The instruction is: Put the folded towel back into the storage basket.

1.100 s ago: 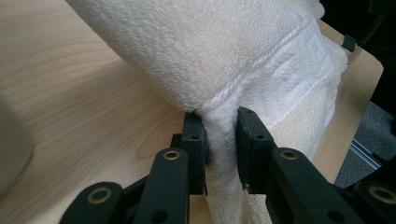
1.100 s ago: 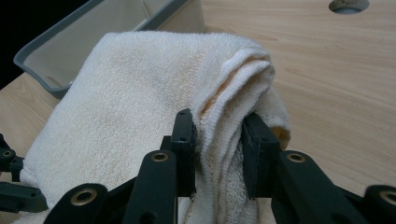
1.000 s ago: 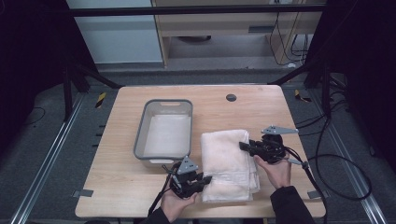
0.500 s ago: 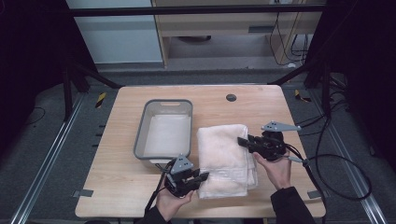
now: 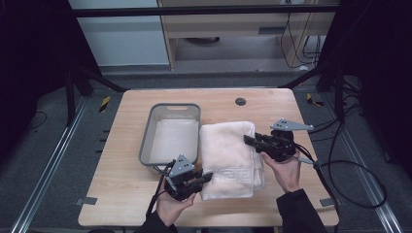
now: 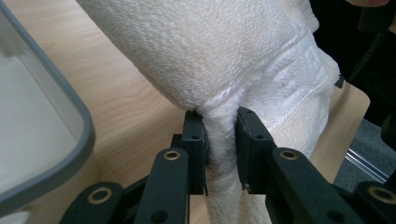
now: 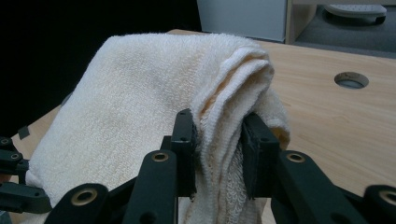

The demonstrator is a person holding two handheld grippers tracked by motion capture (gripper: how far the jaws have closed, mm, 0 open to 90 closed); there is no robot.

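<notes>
A folded cream towel [image 5: 228, 155] lies on the wooden table just right of the grey tray. My left gripper [image 5: 206, 177] is shut on the towel's near left corner, and the left gripper view has the terry cloth [image 6: 224, 70] pinched between its jaws. My right gripper [image 5: 248, 140] is shut on the towel's right edge, where the folded layers [image 7: 224, 116] bunch up between its jaws. Both held edges are lifted slightly off the table.
A grey rectangular tray [image 5: 145, 151] with a pale lining stands left of the towel, close to my left gripper. A round cable hole [image 5: 240, 101] sits near the table's far edge. Cables trail off the table [image 5: 121, 204] at the right.
Both grippers have carried the towel leftward toward the tray. The left gripper has shifted slightly left and nearer, and the right gripper has moved inward over the table.
</notes>
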